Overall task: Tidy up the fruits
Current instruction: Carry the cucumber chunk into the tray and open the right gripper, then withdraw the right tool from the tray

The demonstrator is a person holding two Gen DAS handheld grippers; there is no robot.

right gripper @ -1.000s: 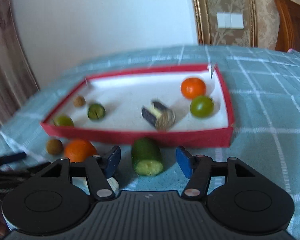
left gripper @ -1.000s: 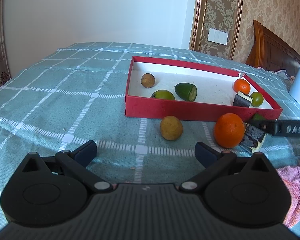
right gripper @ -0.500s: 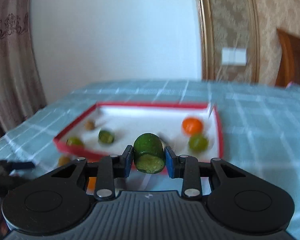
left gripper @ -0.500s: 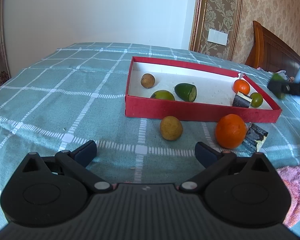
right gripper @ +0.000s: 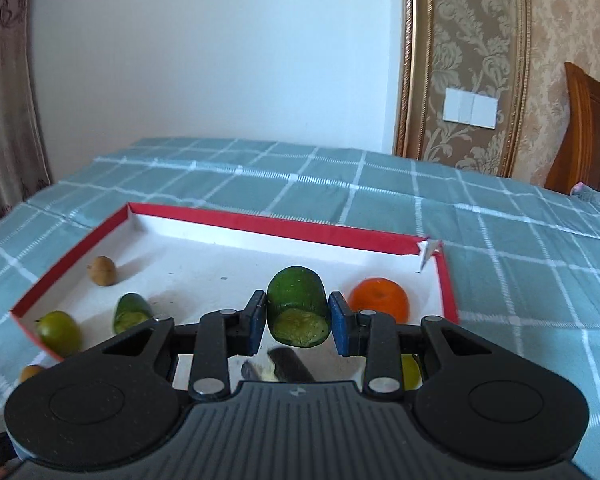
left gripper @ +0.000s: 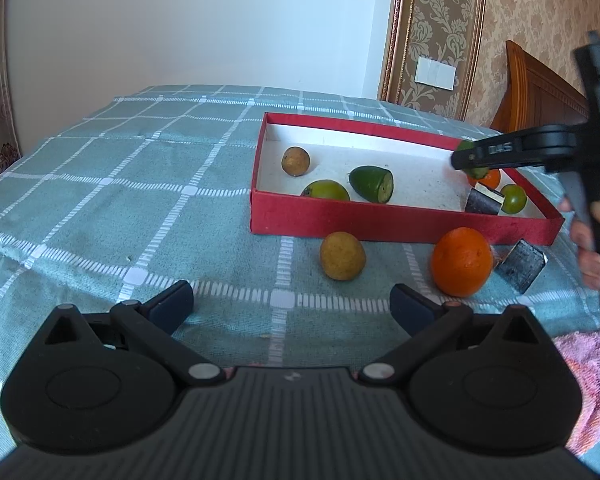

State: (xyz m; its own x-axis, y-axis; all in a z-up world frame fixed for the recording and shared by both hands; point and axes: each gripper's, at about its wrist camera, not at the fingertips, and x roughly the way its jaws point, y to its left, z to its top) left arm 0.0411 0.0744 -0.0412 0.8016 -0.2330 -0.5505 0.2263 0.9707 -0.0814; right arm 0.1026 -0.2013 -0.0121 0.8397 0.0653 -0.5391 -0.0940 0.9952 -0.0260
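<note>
My right gripper [right gripper: 298, 318] is shut on a green cucumber piece [right gripper: 298, 304], held in the air above the right part of the red box [right gripper: 260, 222]. From the left wrist view the right gripper [left gripper: 474, 159] hangs over the box [left gripper: 380, 220] near a small orange [left gripper: 492, 178]. Inside the box lie a brown fruit [left gripper: 295, 161], a green fruit [left gripper: 325, 191], another cucumber piece [left gripper: 372, 183], a dark piece [left gripper: 483, 202] and a green lime [left gripper: 513, 199]. My left gripper [left gripper: 292, 306] stands open low over the cloth, short of a yellow-brown fruit [left gripper: 343, 256] and a large orange [left gripper: 462, 262].
A dark cut piece [left gripper: 520, 266] lies on the teal checked cloth [left gripper: 120, 200] beside the large orange. A pink towel [left gripper: 588, 364] lies at the near right. A person's hand [left gripper: 588, 240] holds the right gripper. A wooden headboard [left gripper: 540, 92] stands behind.
My right gripper closed on the cucumber piece, lifted it off the cloth and carried it over the red box. The left gripper stayed still.
</note>
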